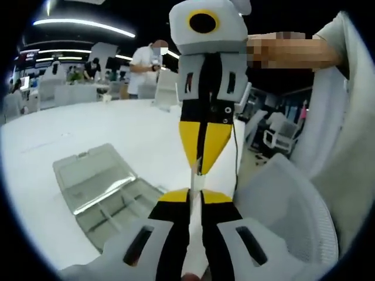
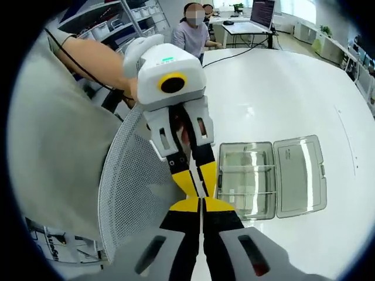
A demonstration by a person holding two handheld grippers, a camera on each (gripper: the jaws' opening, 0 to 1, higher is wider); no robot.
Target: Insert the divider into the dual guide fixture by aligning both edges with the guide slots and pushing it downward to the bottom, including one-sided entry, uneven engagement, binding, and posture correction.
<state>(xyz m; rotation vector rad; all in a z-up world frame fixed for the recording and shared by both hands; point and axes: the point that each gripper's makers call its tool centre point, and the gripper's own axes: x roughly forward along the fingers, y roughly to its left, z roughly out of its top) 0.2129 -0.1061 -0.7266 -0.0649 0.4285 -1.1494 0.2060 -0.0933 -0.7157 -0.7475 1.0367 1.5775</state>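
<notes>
- One clear plastic box (image 1: 108,196) is seen lying open on the white table (image 1: 70,129), its lid folded flat beside the tray; in the right gripper view the same box (image 2: 269,178) shows thin partitions across the tray.
- Two grippers are counted, meeting tip to tip above the table edge, close to the box.
- One thin white divider (image 1: 196,234) is held between them: in the left gripper view the left gripper (image 1: 196,196) is closed onto the strip's near end, and the right gripper (image 1: 199,167) is pinched on its far end.
- In the right gripper view the right gripper (image 2: 201,205) is seen with jaws drawn together, facing the left gripper (image 2: 195,186), jaws likewise closed; the divider itself cannot be made out here.
- One mesh chair back (image 2: 137,199) is seen crowding the grippers from the left.
- Broad bare tabletop is left open beyond the box.
- Two people (image 1: 146,67) (image 2: 193,32) are seen in the background.
</notes>
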